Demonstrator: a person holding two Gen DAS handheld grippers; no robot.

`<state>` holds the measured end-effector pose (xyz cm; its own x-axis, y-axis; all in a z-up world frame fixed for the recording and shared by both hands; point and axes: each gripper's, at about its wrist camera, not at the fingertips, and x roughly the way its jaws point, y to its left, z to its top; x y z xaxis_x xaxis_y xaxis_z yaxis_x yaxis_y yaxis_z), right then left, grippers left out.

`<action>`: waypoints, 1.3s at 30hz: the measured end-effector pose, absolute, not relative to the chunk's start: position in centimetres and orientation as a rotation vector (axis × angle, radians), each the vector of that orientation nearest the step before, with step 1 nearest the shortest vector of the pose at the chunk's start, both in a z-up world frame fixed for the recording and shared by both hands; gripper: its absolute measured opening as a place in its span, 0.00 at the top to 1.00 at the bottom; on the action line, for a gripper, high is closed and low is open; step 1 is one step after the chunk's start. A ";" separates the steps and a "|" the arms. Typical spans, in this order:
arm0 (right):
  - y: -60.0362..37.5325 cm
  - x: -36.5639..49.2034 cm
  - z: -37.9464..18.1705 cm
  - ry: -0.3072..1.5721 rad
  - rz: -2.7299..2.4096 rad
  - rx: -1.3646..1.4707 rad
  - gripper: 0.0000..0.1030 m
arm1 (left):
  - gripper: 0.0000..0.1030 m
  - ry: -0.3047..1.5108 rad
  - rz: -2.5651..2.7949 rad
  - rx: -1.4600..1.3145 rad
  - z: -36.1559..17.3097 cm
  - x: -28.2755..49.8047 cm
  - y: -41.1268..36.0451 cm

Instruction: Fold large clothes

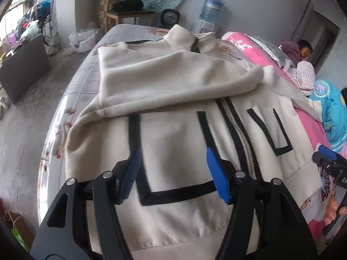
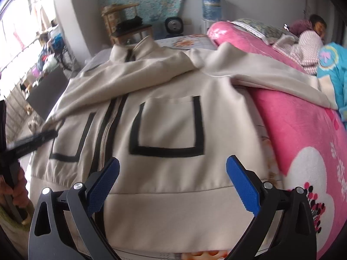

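A cream zip jacket (image 1: 173,82) with black-trimmed pockets lies front-up on the bed, collar at the far end. One sleeve (image 1: 180,75) is folded across its chest. The other sleeve (image 2: 260,73) drapes onto the pink blanket. My left gripper (image 1: 172,153) hovers open over the left pocket (image 1: 169,151), nothing between its blue pads. My right gripper (image 2: 173,160) is open above the hem, just below the right pocket (image 2: 169,125), and holds nothing. The zipper (image 2: 106,134) runs between the pockets. The right gripper's tip (image 1: 325,153) also shows at the left wrist view's right edge.
A pink blanket (image 2: 303,130) and a blue quilt (image 1: 334,108) lie along the bed's right side, where a person (image 1: 299,49) rests at the far end. The patterned sheet (image 1: 86,75) borders the floor on the left. A wooden chair (image 1: 128,10) and water dispenser (image 1: 211,6) stand by the far wall.
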<state>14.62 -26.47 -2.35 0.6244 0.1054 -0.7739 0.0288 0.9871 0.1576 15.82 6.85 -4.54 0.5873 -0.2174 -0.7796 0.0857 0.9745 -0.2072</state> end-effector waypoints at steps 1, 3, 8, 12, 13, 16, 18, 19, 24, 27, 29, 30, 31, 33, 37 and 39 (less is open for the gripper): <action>-27.2 15.2 -2.2 0.891 0.053 0.191 0.07 | 0.42 0.934 -0.138 -0.147 -4.9 15.8 7.6; -28.4 16.7 -1.8 0.879 0.086 0.262 0.07 | 0.44 0.946 -0.075 -0.137 -5.6 16.1 7.9; -30.2 23.6 -1.9 0.906 0.210 0.465 0.07 | 0.53 0.969 0.012 -0.158 -6.9 17.0 10.9; -30.9 29.7 -3.5 0.959 0.213 0.579 0.14 | 0.54 0.944 0.036 -0.162 -6.6 17.0 11.4; -31.0 31.4 -4.2 0.976 0.198 0.603 0.16 | 0.54 0.937 0.039 -0.167 -6.6 17.0 11.4; -31.1 35.5 -6.2 1.033 0.127 0.624 0.26 | 0.55 0.913 0.049 -0.176 -6.8 17.1 11.7; -30.8 37.8 -7.5 1.068 0.098 0.634 0.38 | 0.55 0.898 0.051 -0.182 -6.8 17.3 11.8; -30.6 38.7 -8.1 1.084 0.093 0.637 0.54 | 0.55 0.891 0.053 -0.183 -6.8 17.2 11.8; -29.0 39.3 -6.3 0.997 0.151 0.613 0.89 | 0.55 0.869 0.048 -0.217 -6.9 17.2 12.3; -28.1 36.1 -2.6 0.837 0.238 0.578 0.89 | 0.57 0.860 0.035 -0.253 -6.9 17.1 12.9; -28.3 34.6 -2.3 0.807 0.219 0.542 0.89 | 0.59 0.856 0.027 -0.275 -6.9 17.0 13.3; -29.0 34.1 -3.2 0.832 0.194 0.516 0.88 | 0.59 0.853 0.023 -0.285 -6.9 16.9 13.4; -29.4 34.2 -4.4 0.878 0.177 0.491 0.85 | 0.59 0.852 0.021 -0.292 -6.9 16.9 13.5; -30.5 34.7 -7.1 0.996 0.130 0.471 0.82 | 0.59 0.850 0.017 -0.302 -6.9 17.0 13.6; -32.4 33.9 -7.5 0.990 0.120 0.506 0.61 | 0.59 0.852 0.010 -0.315 -6.8 16.9 13.8; -33.0 33.8 -6.7 0.961 0.119 0.511 0.56 | 0.59 0.860 0.003 -0.325 -6.5 16.7 14.0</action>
